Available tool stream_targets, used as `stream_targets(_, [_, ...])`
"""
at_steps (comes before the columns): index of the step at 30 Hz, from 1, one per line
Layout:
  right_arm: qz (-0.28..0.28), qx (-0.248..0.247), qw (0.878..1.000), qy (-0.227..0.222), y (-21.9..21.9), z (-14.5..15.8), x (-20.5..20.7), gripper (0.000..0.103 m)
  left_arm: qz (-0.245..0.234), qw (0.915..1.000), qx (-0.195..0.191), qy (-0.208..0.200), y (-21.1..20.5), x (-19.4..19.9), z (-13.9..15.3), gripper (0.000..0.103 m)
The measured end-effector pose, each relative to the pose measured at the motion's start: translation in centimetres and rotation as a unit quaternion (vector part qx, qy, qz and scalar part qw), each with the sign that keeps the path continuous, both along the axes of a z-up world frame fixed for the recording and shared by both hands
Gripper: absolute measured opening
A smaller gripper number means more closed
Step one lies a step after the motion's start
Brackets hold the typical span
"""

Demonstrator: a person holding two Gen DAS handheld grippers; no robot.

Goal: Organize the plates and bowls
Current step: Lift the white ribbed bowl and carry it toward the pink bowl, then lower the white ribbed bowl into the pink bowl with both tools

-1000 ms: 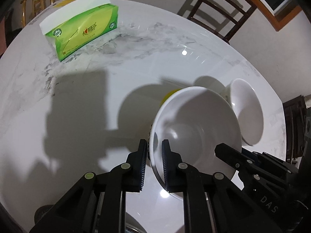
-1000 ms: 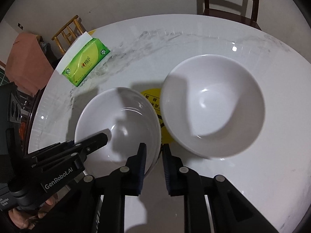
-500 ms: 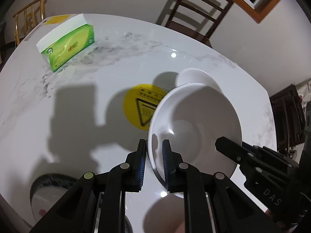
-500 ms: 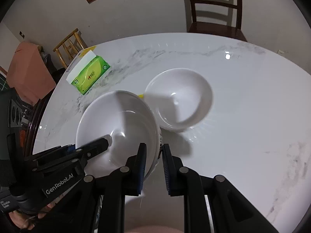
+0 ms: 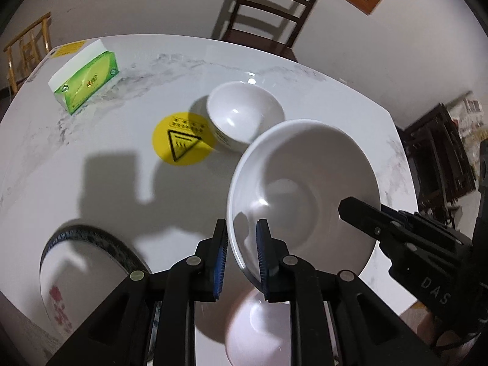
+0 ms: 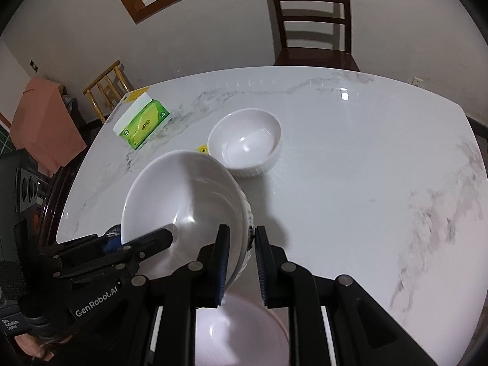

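White bowl point(image 5: 305, 189), mouth tilted up, gripped at opposite rims by both tools point(image 5: 241, 256) point(image 6: 241, 263).

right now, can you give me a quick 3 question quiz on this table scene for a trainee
1. True or false: both grippers clamp the rim of one large white bowl.
2. What colour is the tissue box? A red, B green, C blue.
3. Fill in: the small white bowl rests on the ____.

Key: 1 true, left gripper and right gripper grip opposite sides. 2 B. 3 table.
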State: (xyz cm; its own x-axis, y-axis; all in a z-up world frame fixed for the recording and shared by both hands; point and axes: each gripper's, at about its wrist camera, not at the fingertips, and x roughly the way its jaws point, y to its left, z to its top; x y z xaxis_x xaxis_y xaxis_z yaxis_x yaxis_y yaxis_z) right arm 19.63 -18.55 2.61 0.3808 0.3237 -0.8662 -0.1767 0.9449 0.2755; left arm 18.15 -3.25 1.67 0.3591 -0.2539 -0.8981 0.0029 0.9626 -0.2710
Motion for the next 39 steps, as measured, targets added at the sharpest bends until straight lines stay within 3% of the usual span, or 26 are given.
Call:
stream_targets(7, [-0.003,0.000,1.000,0.003,-0.8,-0.1,-4.6,0.017,-0.015,0.9998,-0.001,0.010,-1.1,-4.1,0.3,0.016])
stream_targets(17, [-0.005,-0.002,0.999,0.036,-1.3,-2.9,-9.7,0.017,-0.034,0.9986,0.012,0.040,-2.2,-8.3,-1.6,0.015])
stream_targets(26, [-0.014,0.000,0.998,0.069,-2.2,-5.7,-10.8,0.017,-0.049,0.9960,0.034,0.066,-3.5,-9.2,-3.8,0.016])
stream_targets(39, [-0.006,-0.020,0.996,0.086,-2.1,-6.9,-9.4,0.017,-0.065,0.9912,0.061,0.098,-4.8,-8.4,-5.9,0.016])
